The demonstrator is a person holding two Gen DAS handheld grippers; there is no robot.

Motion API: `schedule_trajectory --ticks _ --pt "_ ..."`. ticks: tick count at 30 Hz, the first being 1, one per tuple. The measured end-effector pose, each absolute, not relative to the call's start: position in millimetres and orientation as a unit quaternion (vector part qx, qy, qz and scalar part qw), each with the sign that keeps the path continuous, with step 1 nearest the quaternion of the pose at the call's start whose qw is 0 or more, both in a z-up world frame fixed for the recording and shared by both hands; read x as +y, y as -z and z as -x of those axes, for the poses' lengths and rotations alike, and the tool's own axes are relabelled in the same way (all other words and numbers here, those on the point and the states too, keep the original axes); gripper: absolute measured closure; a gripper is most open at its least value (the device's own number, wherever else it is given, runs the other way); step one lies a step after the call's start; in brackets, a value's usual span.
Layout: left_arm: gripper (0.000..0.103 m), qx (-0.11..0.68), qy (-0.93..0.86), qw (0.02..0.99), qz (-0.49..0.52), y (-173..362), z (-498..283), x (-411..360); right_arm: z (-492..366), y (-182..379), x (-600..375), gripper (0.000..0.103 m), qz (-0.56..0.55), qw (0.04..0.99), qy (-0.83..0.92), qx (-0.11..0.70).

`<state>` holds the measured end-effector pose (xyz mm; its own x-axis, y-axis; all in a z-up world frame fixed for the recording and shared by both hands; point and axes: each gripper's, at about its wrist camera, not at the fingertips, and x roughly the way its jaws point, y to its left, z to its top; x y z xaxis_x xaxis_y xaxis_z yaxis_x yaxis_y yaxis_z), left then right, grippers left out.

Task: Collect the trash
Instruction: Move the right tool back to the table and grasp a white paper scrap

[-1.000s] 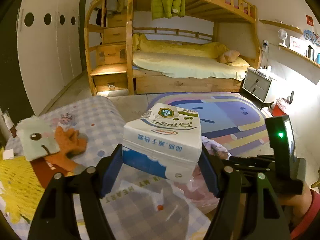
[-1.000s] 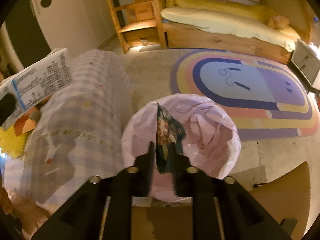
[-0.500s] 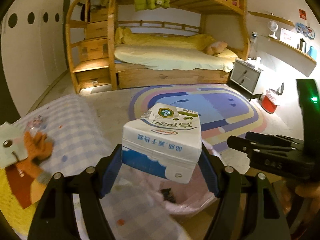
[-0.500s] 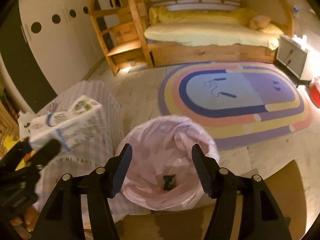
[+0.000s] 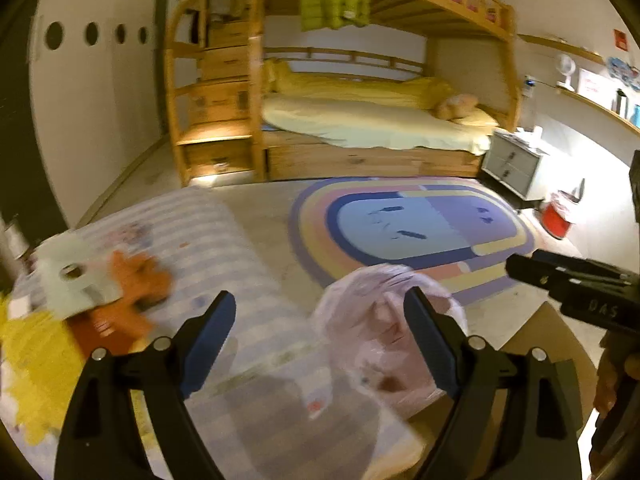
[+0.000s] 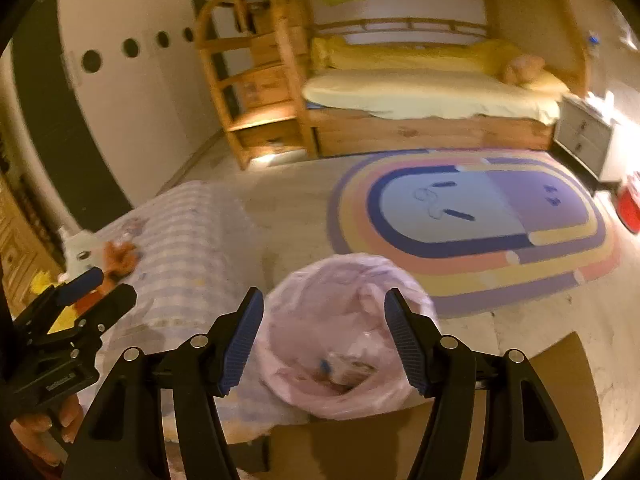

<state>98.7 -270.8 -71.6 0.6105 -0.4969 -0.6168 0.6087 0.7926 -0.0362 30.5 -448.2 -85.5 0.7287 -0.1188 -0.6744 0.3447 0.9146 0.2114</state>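
One pink plastic-lined trash bin (image 6: 344,344) stands near, trash inside, right of the checked bench (image 5: 224,256). Two grippers above: left gripper (image 5: 320,332) jaws opening, empty; right gripper (image 6: 324,336) jaws wide, empty.

A: Warm and dim overall, yellowish cast. Brightest at the right edge by the nightstand (image 6: 585,140), nearly blown out there.

B: Small glow under the wooden steps (image 5: 218,156) too. Motion blur across the checked bedspread (image 5: 224,248) and the pink trash bag (image 5: 384,320); sharper on the rug (image 5: 412,224).

A: Soft grey shadow on the bedspread near the bottom. Strong fisheye bending at the rim, black corners all round.

B: Right view smeared more, especially toward the bunk bed (image 6: 432,92).
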Motion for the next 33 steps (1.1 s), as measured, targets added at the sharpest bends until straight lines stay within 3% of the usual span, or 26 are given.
schedule_trajectory --ticks 5,15,22,33 --pt "0.018 0.328 0.278 0.898 -0.092 67 -92 -220 -41 73 -396 0.04 -0.133 0.926 0.077 0.344" --pt "0.012 0.339 0.156 0.926 -0.063 61 -90 -87 -81 57 -272 0.06 -0.04 0.937 -0.046 0.344" --pt "0.012 0.347 0.054 0.936 -0.019 65 -104 10 -124 57 -209 0.058 0.001 0.931 -0.1 0.35" --pt "0.012 0.358 -0.026 0.933 0.009 75 -150 70 -210 79 -146 0.058 0.053 0.914 -0.112 0.386"
